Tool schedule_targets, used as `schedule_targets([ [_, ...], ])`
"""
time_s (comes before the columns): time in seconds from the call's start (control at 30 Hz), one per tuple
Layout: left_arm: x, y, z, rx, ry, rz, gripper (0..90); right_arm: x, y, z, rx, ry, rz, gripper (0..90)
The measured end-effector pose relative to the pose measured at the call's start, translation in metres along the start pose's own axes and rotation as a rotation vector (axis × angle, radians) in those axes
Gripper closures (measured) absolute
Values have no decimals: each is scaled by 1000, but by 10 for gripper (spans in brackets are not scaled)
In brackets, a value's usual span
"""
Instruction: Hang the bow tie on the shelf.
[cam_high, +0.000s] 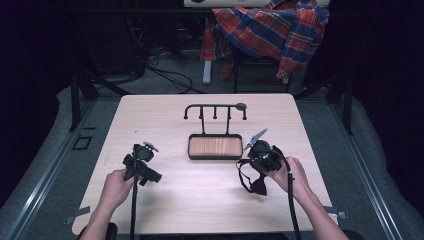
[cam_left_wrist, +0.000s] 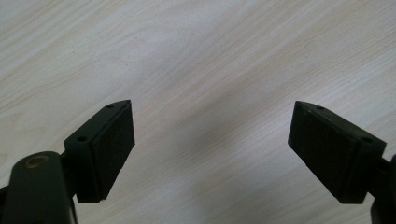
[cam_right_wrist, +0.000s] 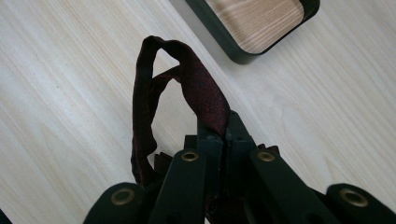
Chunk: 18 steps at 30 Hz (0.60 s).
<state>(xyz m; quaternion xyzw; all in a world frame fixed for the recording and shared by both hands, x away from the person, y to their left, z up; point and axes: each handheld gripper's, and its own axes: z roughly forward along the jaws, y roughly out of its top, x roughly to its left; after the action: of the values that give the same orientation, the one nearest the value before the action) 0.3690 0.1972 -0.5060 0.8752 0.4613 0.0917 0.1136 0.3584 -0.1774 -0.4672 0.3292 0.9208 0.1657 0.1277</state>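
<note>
A dark red bow tie (cam_high: 254, 184) with its looped strap (cam_right_wrist: 196, 88) hangs from my right gripper (cam_high: 256, 167), just above the table right of centre. In the right gripper view the jaws of that gripper (cam_right_wrist: 223, 123) are pressed together on the strap. A black hook stand (cam_high: 215, 107) rises from a wood-lined tray (cam_high: 215, 146) at the table's middle; a corner of the tray (cam_right_wrist: 257, 23) lies just beyond the strap. My left gripper (cam_high: 145, 170) hovers over bare wood at the left, open, with nothing between its pads (cam_left_wrist: 114, 140).
The light wooden table (cam_high: 200, 200) has free room in front and on both sides of the tray. Behind it a plaid shirt (cam_high: 272, 30) is draped over a chair, with cables on the floor (cam_high: 170, 75). Dark frames flank the table.
</note>
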Motion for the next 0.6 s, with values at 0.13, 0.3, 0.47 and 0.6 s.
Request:
schedule_targets([
  [0.13, -1, 0, 0, 1, 0, 3, 146, -3, 2, 0, -4, -6, 13, 885],
  [0.3, 0, 0, 1, 0, 0, -3, 146, -7, 5, 0, -2, -9, 22, 885],
  [0.47, 0, 0, 0, -1, -4, -4, 146, -11, 9, -2, -7, -16, 31, 884],
  [0.6, 0, -1, 0, 0, -5, -4, 146, -14, 12, -2, -26, -15, 49, 884],
])
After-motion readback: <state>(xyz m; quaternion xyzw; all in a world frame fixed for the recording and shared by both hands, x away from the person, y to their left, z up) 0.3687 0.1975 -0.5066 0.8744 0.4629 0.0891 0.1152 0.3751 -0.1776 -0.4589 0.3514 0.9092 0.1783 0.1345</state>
